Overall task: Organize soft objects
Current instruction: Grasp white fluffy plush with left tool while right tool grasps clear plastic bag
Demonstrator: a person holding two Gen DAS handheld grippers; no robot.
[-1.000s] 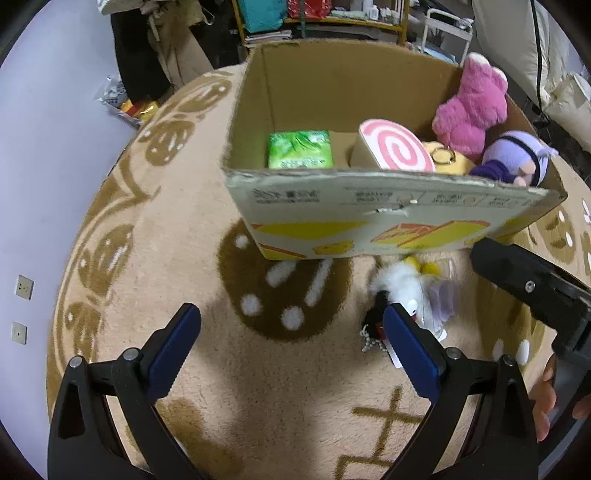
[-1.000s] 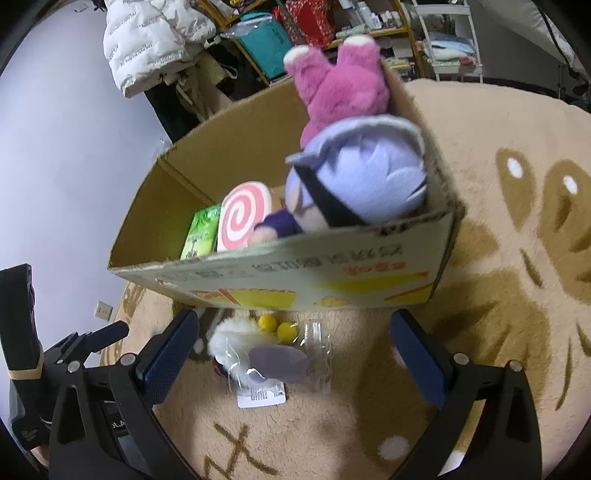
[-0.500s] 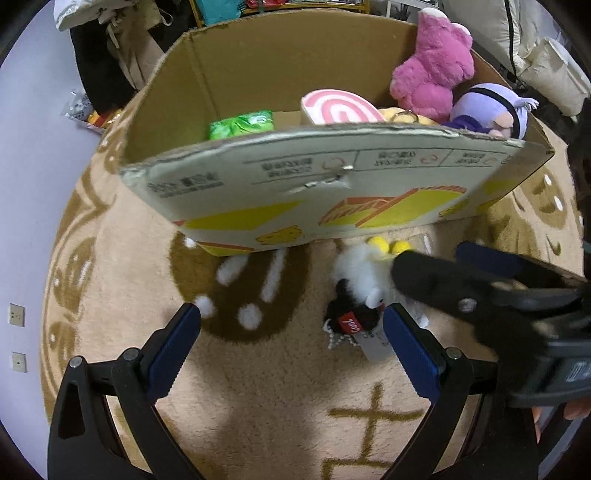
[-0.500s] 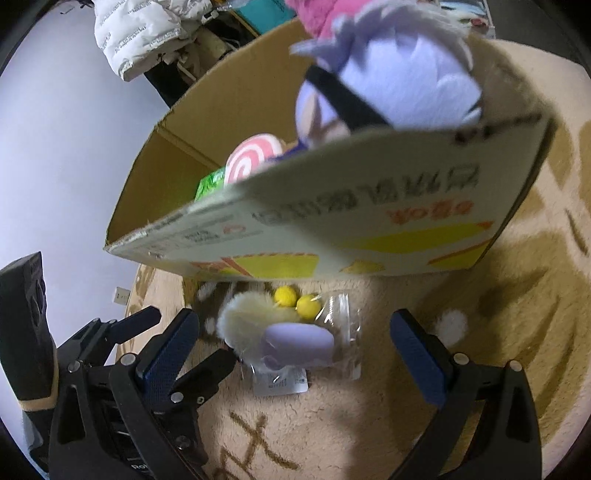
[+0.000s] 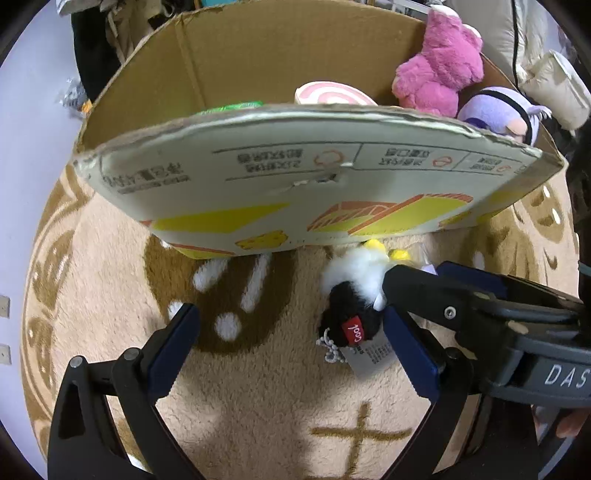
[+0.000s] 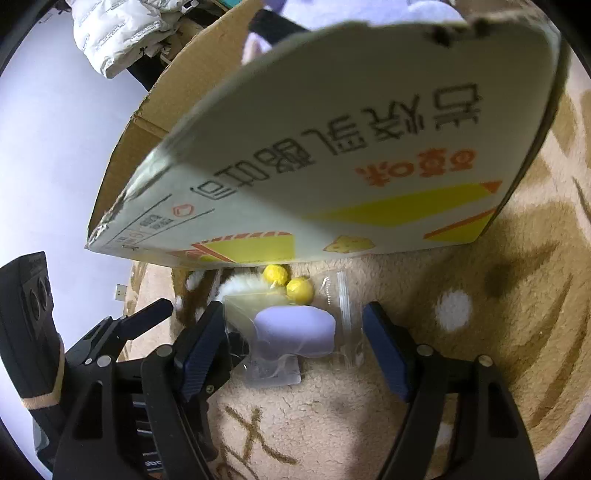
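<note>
A small plush keychain lies on the rug against the cardboard box (image 5: 295, 184). In the left wrist view its black and white fur (image 5: 351, 295) with a red tag shows between my fingers. In the right wrist view a lilac soft piece in a clear bag (image 6: 295, 332) with two yellow pompoms (image 6: 288, 284) lies between the right gripper's fingers. My left gripper (image 5: 291, 343) is open, low over the rug. My right gripper (image 6: 295, 350) is open around the bagged piece, its finger (image 5: 424, 291) beside the toy. The box holds a pink plush (image 5: 439, 74), a purple doll (image 5: 495, 114) and a swirl cushion (image 5: 332, 96).
The tan patterned rug (image 5: 258, 406) covers the floor. The box wall (image 6: 369, 166) leans close over both grippers. A green pack (image 5: 229, 108) sits in the box. A white jacket (image 6: 114, 33), shelves and clutter stand beyond the box by a pale wall.
Both grippers have moved down and forward toward the toy at the foot of the box. The right gripper's fingers now straddle the bagged piece. Both stay open.
</note>
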